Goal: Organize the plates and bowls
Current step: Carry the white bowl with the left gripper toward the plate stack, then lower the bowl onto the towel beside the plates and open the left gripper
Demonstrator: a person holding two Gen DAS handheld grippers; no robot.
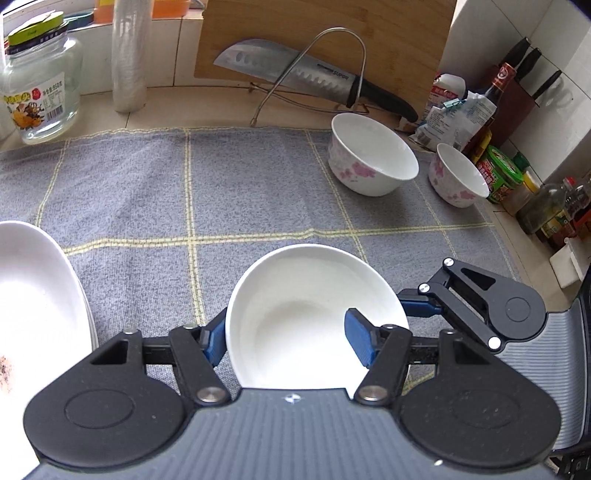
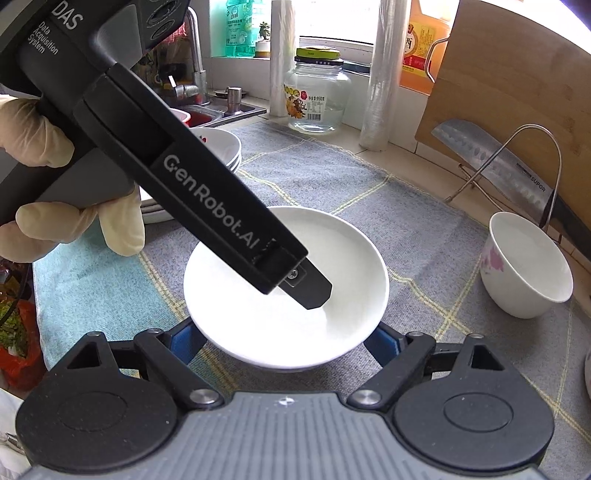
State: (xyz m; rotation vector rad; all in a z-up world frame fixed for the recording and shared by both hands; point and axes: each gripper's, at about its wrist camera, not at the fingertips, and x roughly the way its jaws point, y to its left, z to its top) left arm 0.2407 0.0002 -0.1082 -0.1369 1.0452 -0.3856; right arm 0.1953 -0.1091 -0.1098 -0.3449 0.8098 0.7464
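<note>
A small white dish [image 1: 306,306] sits on the grey checked cloth [image 1: 221,192]. My left gripper [image 1: 286,341] straddles its near left rim, one blue finger [image 1: 358,339] inside the dish and the other outside; it looks closed on the rim. The dish also shows in the right wrist view [image 2: 343,280], with my right gripper [image 2: 286,341] open, its fingers either side of the near edge, below the rim. Two white bowls with pink flowers [image 1: 373,155] [image 1: 458,175] stand at the far right. A stack of white plates [image 1: 33,288] lies at the left.
A cleaver [image 1: 303,75] rests on a wire stand against a wooden cutting board [image 1: 325,33]. A glass jar [image 1: 40,85] and a film roll [image 1: 129,55] stand at the back left. Sauce bottles and packets [image 1: 517,166] crowd the right edge. A sink [image 2: 214,110] lies behind the plates.
</note>
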